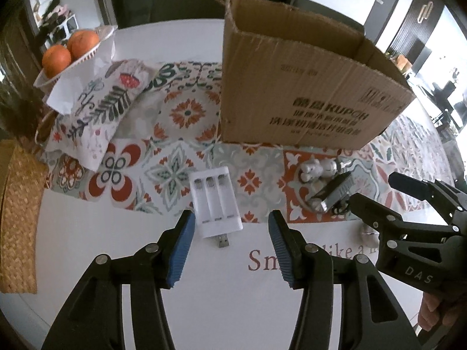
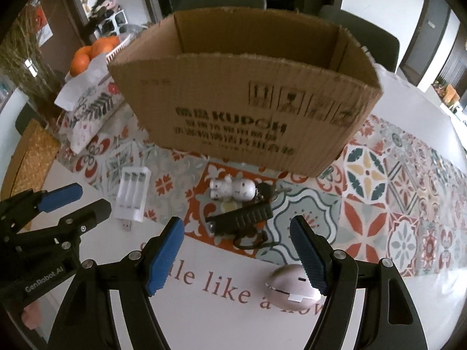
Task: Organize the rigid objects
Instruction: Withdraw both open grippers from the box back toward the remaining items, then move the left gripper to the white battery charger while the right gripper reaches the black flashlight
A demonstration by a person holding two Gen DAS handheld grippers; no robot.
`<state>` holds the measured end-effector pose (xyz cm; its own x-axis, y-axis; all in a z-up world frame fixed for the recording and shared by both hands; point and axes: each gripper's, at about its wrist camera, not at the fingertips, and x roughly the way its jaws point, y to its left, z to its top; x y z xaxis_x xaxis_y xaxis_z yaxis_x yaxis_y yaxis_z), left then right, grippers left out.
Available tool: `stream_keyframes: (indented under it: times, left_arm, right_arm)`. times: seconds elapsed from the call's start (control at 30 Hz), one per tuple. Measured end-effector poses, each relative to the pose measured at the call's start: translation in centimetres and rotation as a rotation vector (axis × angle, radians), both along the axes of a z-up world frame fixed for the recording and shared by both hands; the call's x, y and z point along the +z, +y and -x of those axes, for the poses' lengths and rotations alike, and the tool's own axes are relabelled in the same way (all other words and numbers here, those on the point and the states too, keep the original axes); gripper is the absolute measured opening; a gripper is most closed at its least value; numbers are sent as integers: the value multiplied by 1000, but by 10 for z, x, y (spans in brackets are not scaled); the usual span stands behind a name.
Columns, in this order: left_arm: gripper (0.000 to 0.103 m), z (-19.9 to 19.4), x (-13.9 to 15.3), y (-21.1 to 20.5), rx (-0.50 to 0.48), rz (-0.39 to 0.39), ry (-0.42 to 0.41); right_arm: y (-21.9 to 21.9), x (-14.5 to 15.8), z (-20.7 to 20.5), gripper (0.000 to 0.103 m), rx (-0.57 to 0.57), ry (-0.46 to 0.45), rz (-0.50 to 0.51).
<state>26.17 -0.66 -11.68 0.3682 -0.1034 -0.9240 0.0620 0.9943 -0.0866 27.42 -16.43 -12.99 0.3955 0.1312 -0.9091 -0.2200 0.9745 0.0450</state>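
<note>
A white battery charger (image 1: 215, 201) with a USB plug lies at the table runner's near edge, just ahead of my open, empty left gripper (image 1: 230, 221); it also shows in the right wrist view (image 2: 132, 197). A black flashlight (image 2: 239, 220) with a cord, a white bear figurine keychain (image 2: 232, 191) and a pale pink oval case (image 2: 292, 287) lie by my open, empty right gripper (image 2: 236, 230). An open cardboard box (image 2: 248, 110) stands behind them, also in the left wrist view (image 1: 306, 87).
A basket of oranges (image 1: 70, 49) and a folded patterned cloth (image 1: 102, 108) sit at the far left. A woven mat (image 1: 17, 213) lies at the left edge. The patterned runner (image 2: 394, 189) crosses the white table. Chairs stand behind the table.
</note>
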Motion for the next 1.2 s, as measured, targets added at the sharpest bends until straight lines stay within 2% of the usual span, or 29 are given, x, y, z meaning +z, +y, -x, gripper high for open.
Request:
stream_keyframes:
  times: [0.5, 1.2]
  left_arm:
    - [55, -11, -38, 6, 27, 3, 86]
    - [56, -47, -76, 8, 77, -34, 117]
  right_arm:
    - [2, -34, -17, 76, 36, 100, 46]
    - [6, -70, -46, 79, 0, 176, 33]
